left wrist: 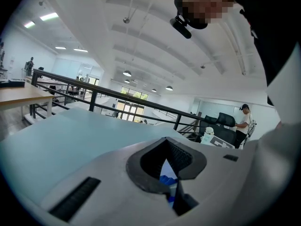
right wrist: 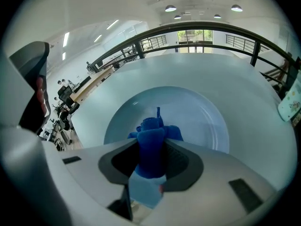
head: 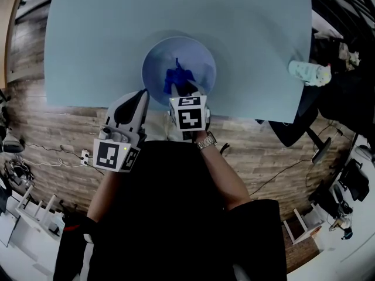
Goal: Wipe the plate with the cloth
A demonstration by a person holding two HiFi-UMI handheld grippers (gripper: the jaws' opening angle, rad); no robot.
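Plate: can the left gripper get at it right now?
Likely yes. The left gripper sits at the edge of the table, just beside the near-left rim of the plate, with nothing between them. The right gripper, shut on the cloth, takes up only the near middle.

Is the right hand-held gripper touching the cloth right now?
Touching. The right gripper view shows the right hand-held gripper with jaws clamped on the blue cloth over the plate.

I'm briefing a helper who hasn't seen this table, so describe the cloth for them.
The pale blue table holds a round light blue plate near its front edge. Over the plate's middle is the cloth, bunched and pinched in the right gripper; its deep blue stands out against the pale plate and table.
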